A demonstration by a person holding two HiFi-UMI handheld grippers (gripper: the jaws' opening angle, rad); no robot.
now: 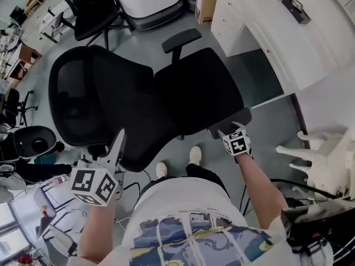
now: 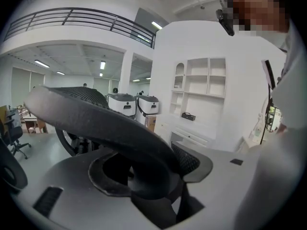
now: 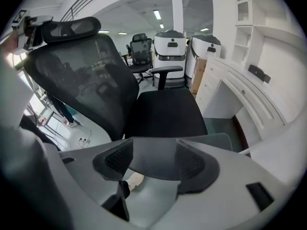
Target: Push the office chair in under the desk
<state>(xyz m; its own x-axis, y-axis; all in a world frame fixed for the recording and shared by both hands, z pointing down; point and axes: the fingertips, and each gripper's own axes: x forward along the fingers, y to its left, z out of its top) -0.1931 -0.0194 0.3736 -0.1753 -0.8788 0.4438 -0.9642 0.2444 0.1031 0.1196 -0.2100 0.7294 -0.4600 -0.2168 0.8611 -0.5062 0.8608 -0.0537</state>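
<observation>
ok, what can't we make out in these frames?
Chair base and wheels: head view, under the seat and backrest.
Space under the desk: head view, covered by the desktop.
Near armrest: head view, partly under the right gripper.
Black item on the desk: too small to name in any view.

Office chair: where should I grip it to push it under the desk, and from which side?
Grip the backrest's near edge with the left claw and the near armrest pad with the right claw, from the person's side. The seat faces the desk, so a push from there should roll it in. Both open claws straddle those parts.
</observation>
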